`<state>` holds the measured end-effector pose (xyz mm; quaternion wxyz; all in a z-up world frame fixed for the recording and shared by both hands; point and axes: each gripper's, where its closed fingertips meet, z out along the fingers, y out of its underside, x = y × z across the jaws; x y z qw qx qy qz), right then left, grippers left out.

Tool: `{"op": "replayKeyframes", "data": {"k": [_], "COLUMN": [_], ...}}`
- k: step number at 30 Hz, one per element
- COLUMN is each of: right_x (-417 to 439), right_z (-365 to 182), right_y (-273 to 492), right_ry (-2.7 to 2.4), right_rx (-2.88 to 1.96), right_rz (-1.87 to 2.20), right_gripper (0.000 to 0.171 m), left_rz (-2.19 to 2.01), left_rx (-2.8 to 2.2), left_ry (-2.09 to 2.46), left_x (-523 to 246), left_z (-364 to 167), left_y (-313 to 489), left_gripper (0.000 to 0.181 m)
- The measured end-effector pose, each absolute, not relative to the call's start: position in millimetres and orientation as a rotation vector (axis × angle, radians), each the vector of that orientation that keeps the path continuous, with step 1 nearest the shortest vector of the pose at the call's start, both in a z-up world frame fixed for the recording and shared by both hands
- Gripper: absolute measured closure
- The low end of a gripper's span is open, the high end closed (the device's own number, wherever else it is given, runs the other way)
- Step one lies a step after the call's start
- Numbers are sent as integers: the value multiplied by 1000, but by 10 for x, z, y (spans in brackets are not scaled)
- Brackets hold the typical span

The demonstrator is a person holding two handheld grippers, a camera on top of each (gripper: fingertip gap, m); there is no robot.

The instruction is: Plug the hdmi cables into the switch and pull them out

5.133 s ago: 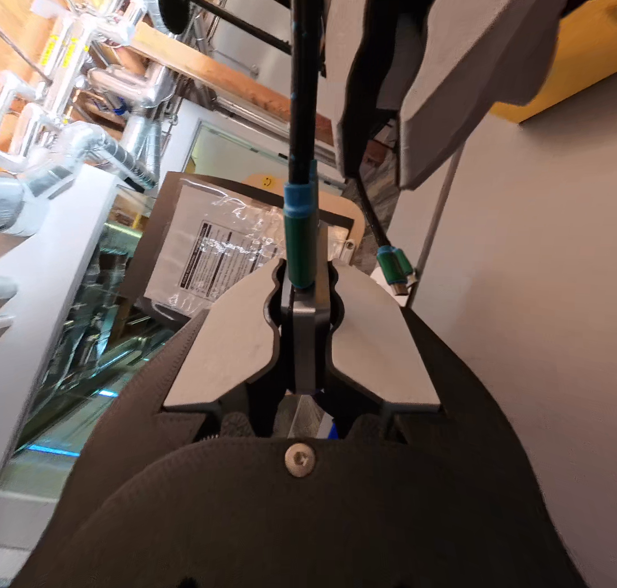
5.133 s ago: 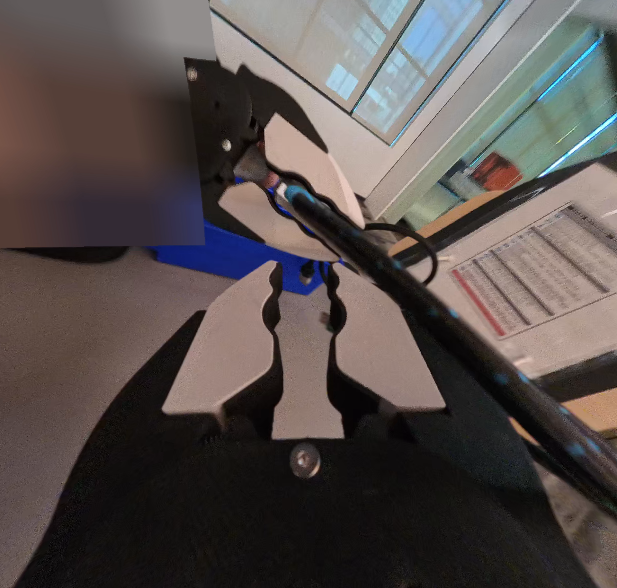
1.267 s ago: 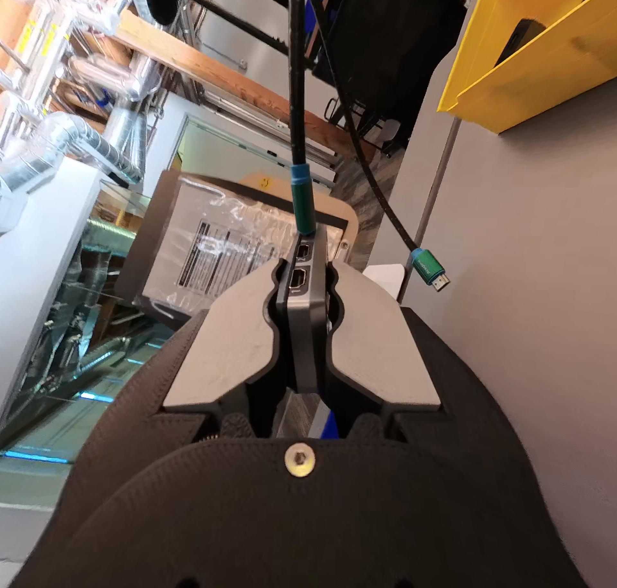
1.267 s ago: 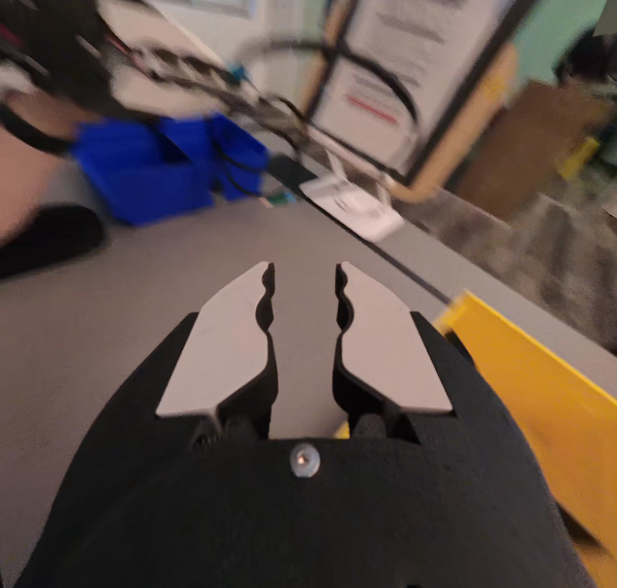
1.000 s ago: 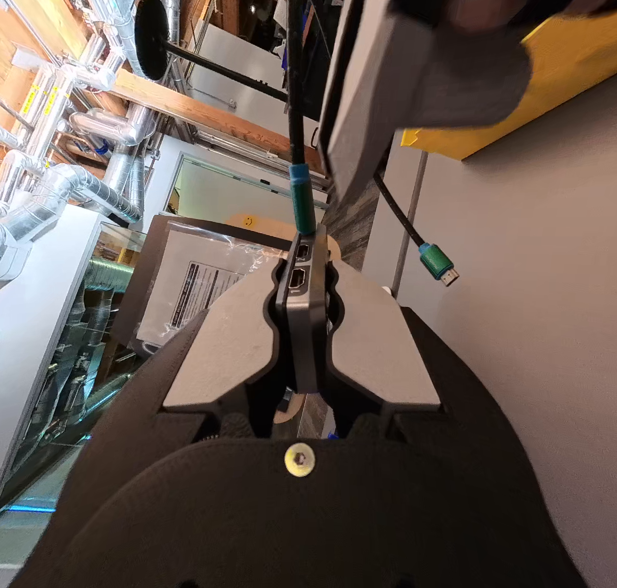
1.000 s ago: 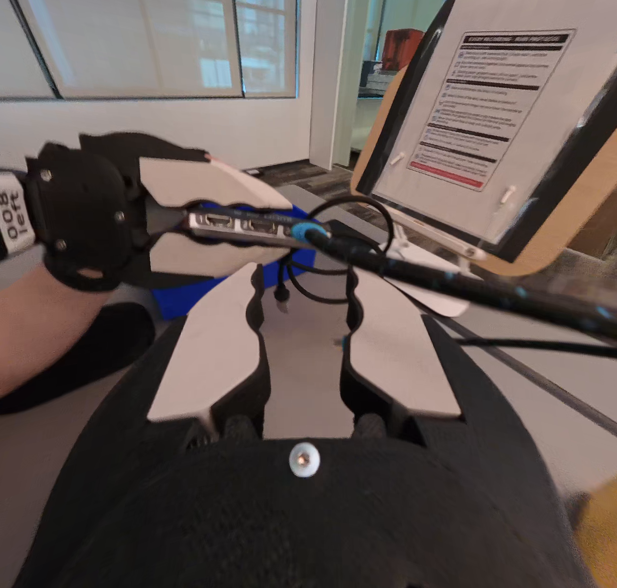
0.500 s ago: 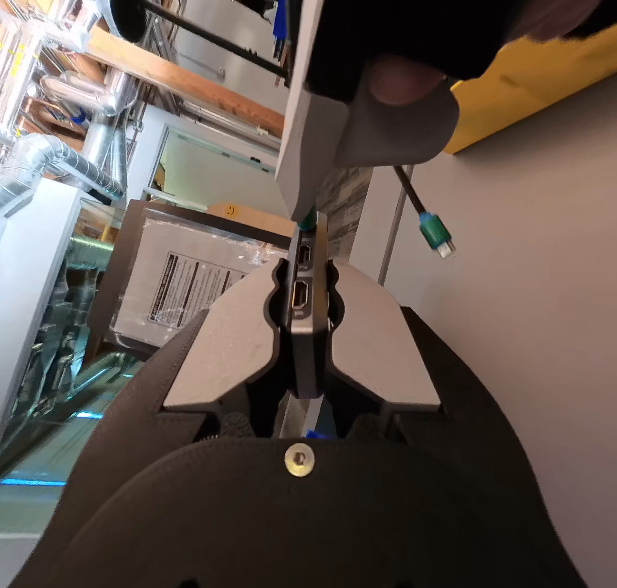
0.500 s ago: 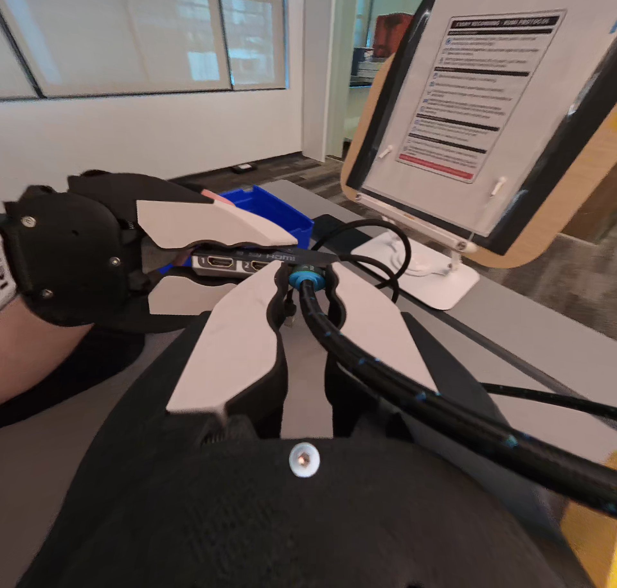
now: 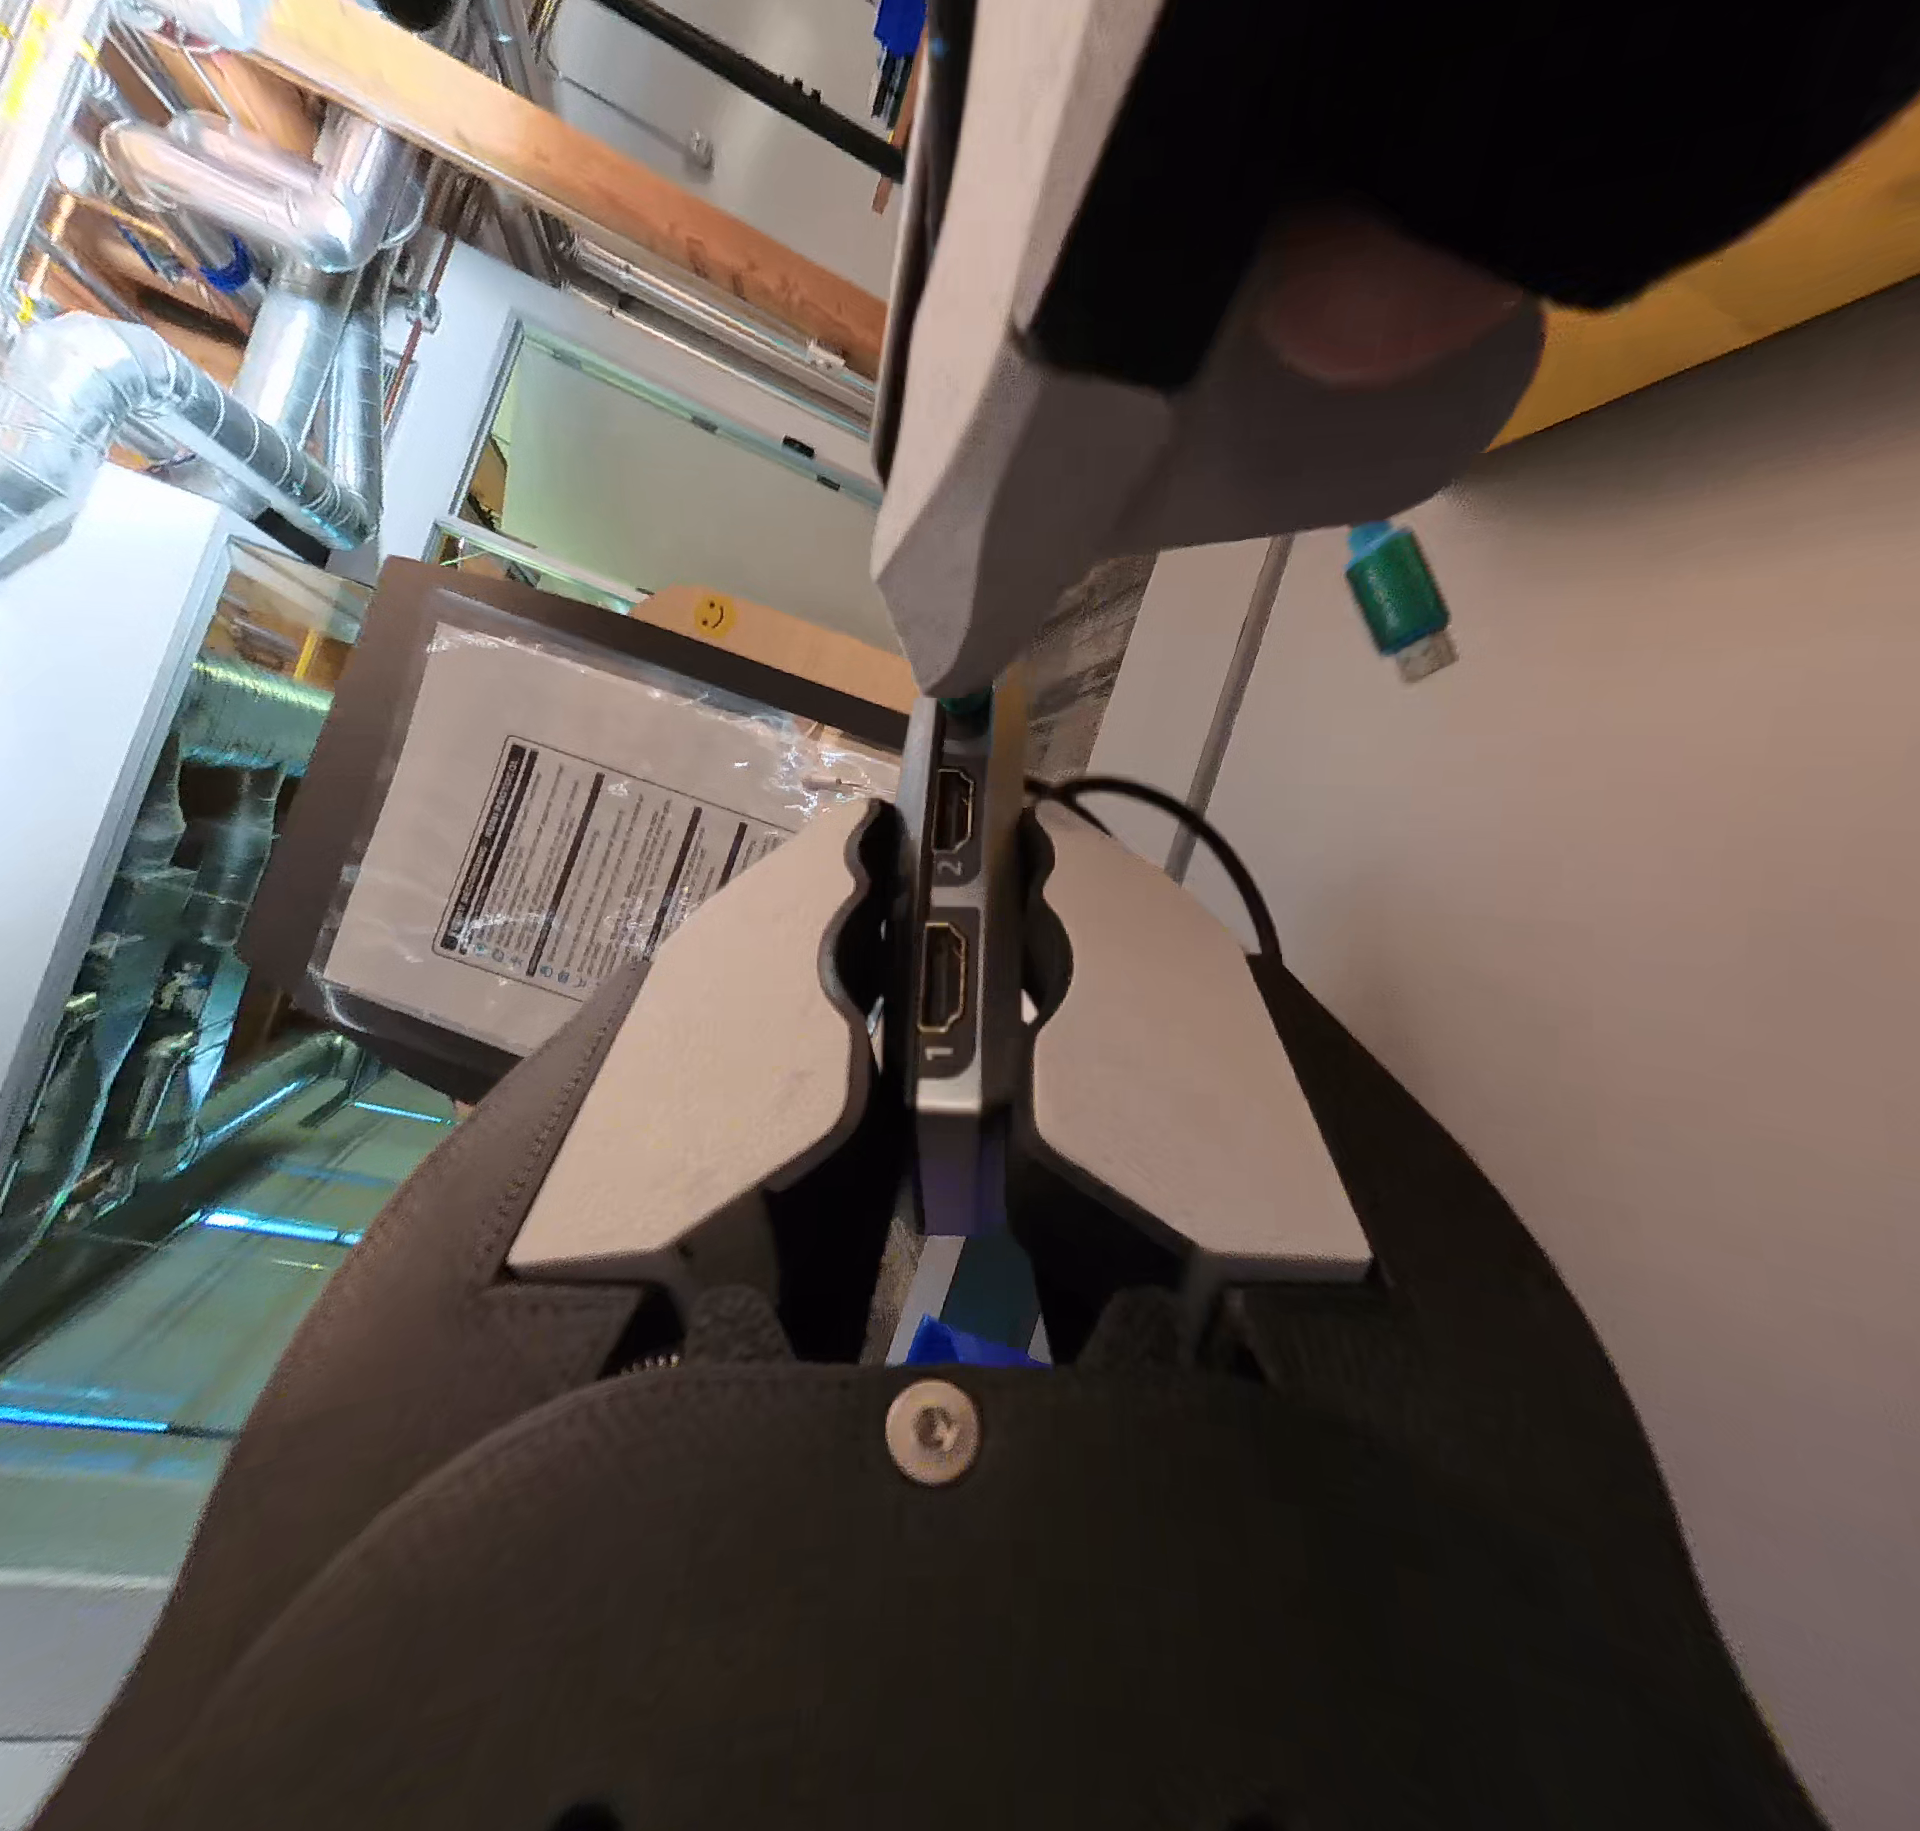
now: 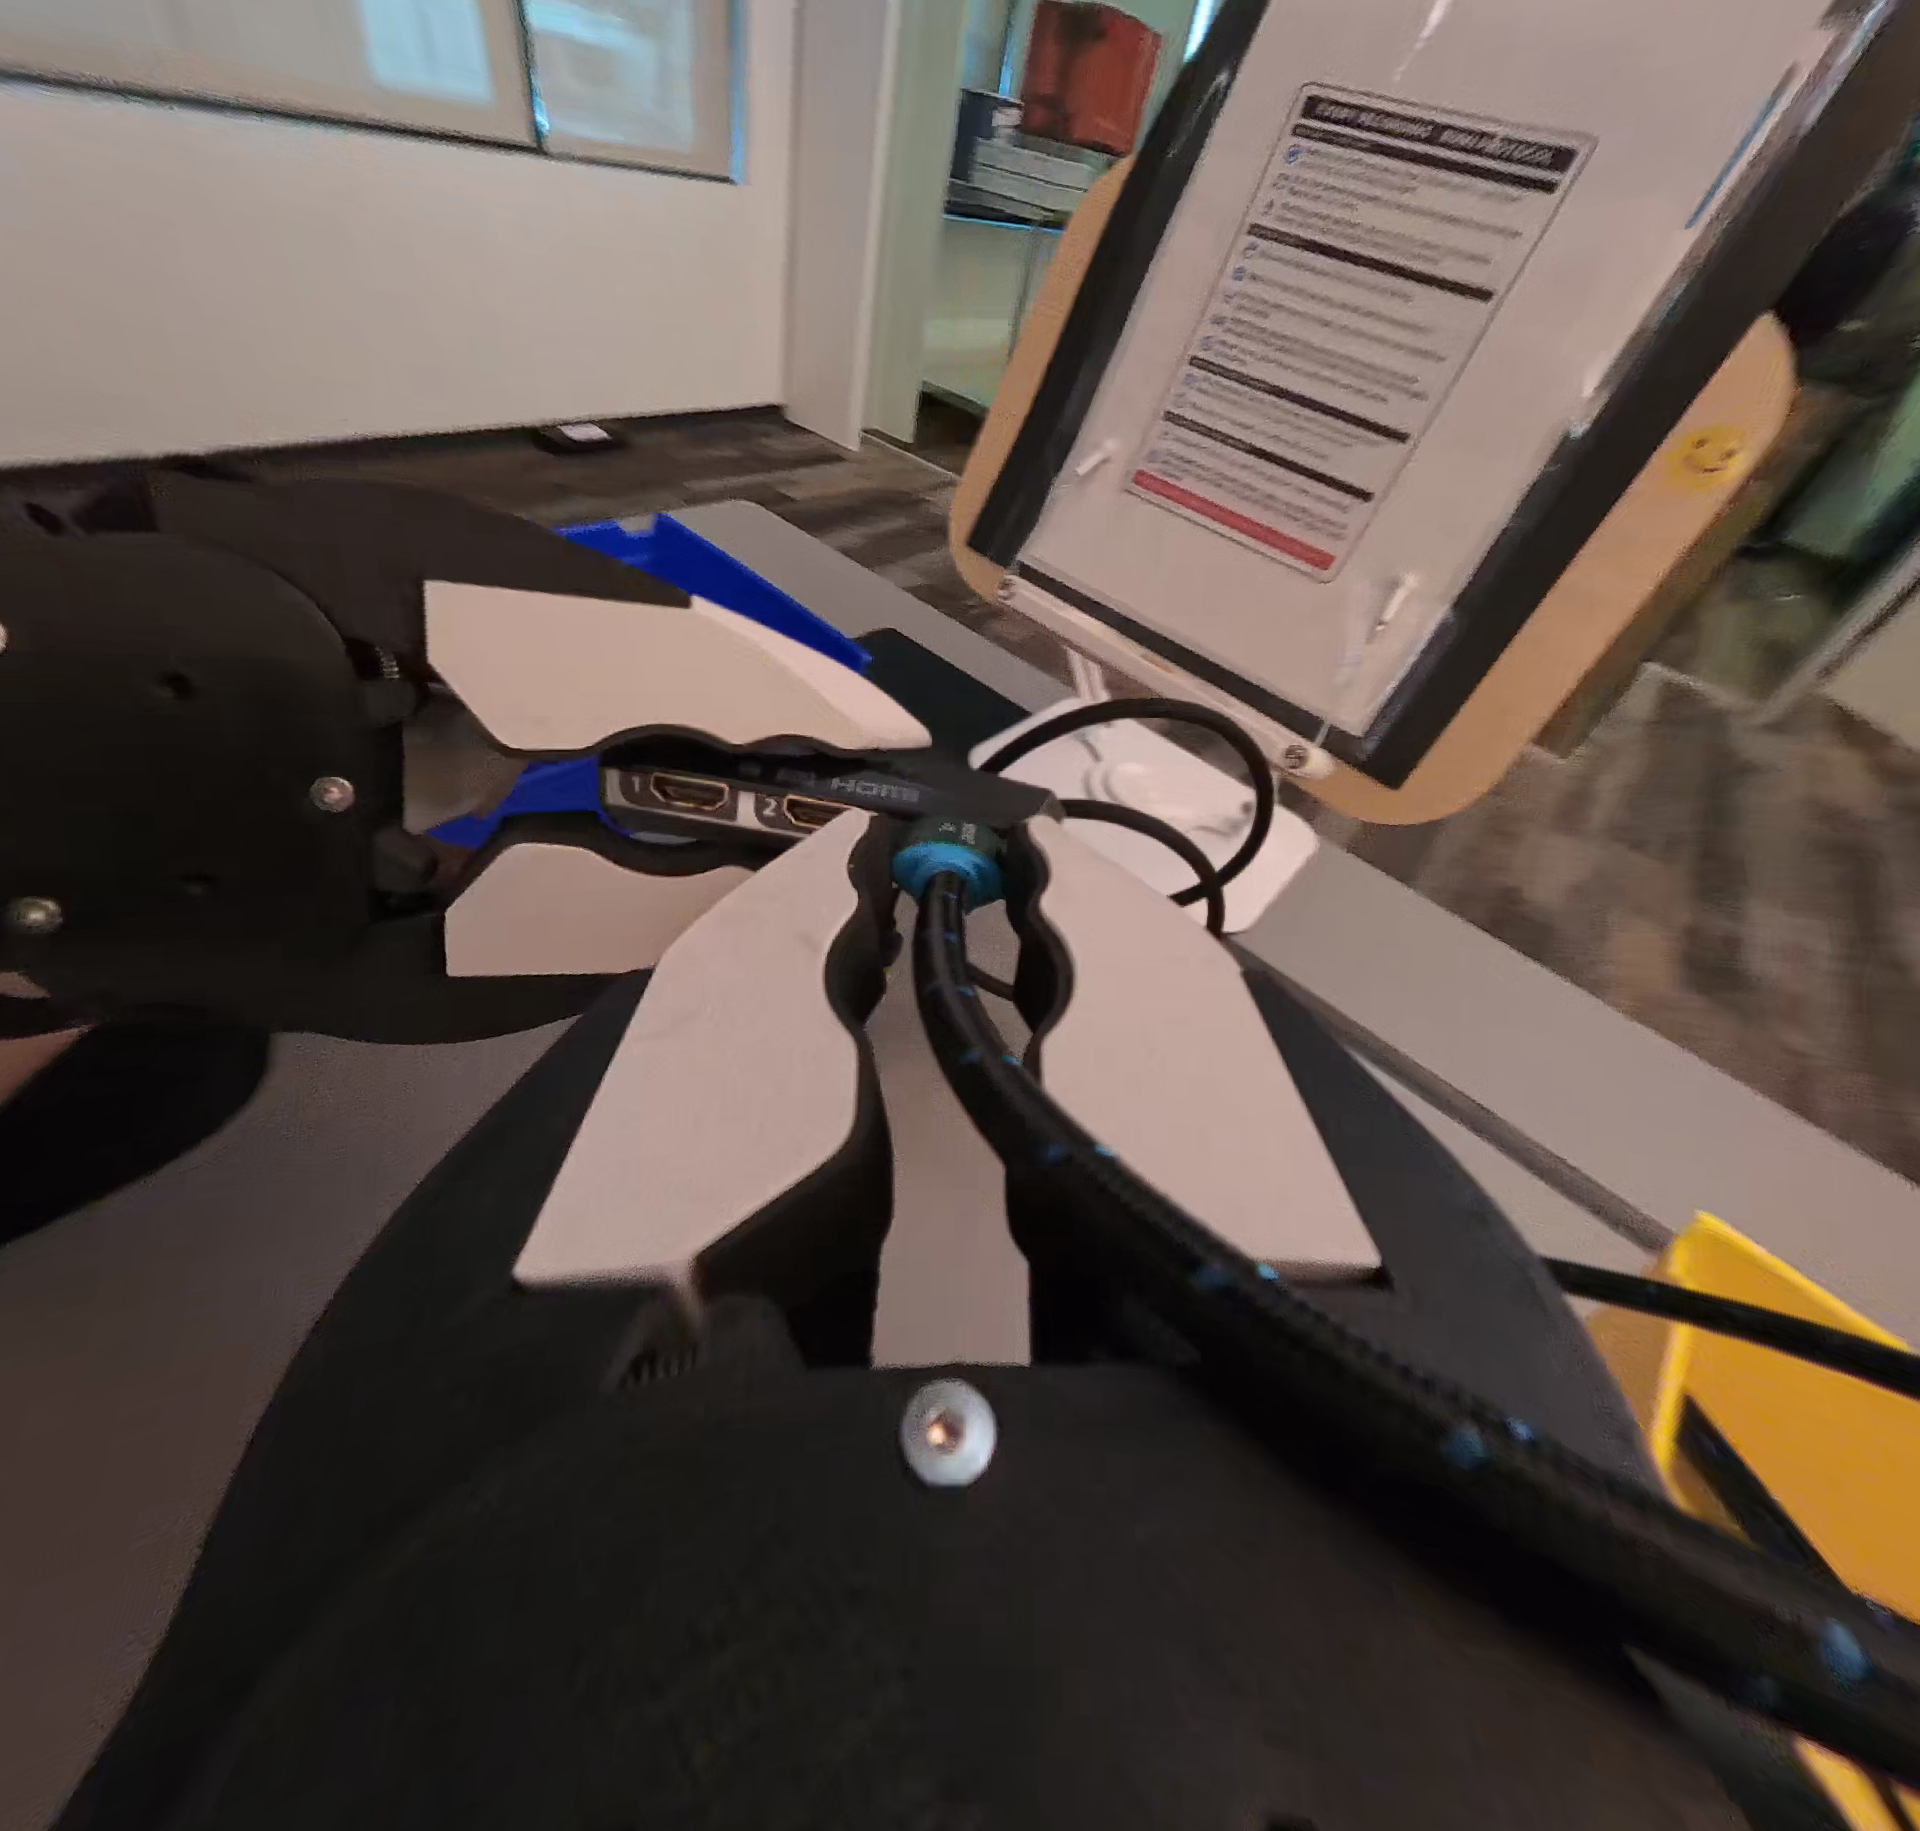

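My left gripper (image 9: 951,825) is shut on the slim grey HDMI switch (image 9: 951,1064) and holds it edge-on above the grey table. Its ports 1 and 2 are empty. A green plug with a blue collar (image 10: 940,862) sits in the far port. My right gripper (image 10: 945,841) is closed around that plug, and its braided black cable (image 10: 1247,1262) runs back over my right finger. In the left wrist view the right gripper's fingers (image 9: 997,493) come down from above onto the switch's far end. A second green plug (image 9: 1397,602) hangs loose at the right.
A framed paper sign on a wooden stand (image 10: 1351,379) stands just behind the switch. A blue bin (image 10: 717,566) sits behind the left gripper (image 10: 665,794). A yellow bin (image 10: 1787,1386) is at the right, near a thin black cable loop (image 10: 1236,742). The grippers are tip to tip, or close to it.
The plug near my left fingers has come out and now hangs loose. My right gripper swung back from the yellow bin side and closed around the plug in the far port.
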<state>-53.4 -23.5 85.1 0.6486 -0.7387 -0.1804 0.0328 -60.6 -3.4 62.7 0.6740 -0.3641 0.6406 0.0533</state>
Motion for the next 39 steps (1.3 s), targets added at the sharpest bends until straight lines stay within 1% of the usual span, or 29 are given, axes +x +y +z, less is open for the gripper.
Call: {"op": "replayKeyframes", "data": {"k": [3,7,11,13,14,15,16,21,25,33,39], "right_x": [-548,-530,-496,-492,-485,-474,-476,-422,-387,-406,-419], "right_z": [871,928,1004,1017,1008,992,972,890,833,919,944], "right_y": [-255,-300,-390,-437,-449,-453,-459,-487,-476,-540,-603], "right_ry": [-403,-343,-353,-379,-375,-374,-378,-368,-347,-350,-338], "right_rx": [-1671,-1634,-1617,-1617,-1626,-1632,-1638,-1648,-1677,-1637,-1621], "right_rz": [47,259,323,342,359,360,363,372,253,2,328], "right_gripper": [149,148,149,149,149,149,149,149,149,149,148], "left_rz": [117,115,54,-8,-20,-17,-12,5,43,51,54], "left_rx": [-814,-762,-651,-678,-689,-690,-685,-684,-697,-711,-689], "left_ry": [1435,1414,1358,1354,1348,1356,1381,1401,1399,1358,1362], "left_x": [-610,-607,-588,-571,-563,-553,-538,-487,-468,-480,-471], "left_z": [641,709,777,777,781,768,725,639,599,639,667], "left_y": [-29,-100,-223,-265,-274,-282,-298,-316,-271,-230,-256], "left_gripper": [160,159,158,154,148,148,154,156,156,156,157]}}
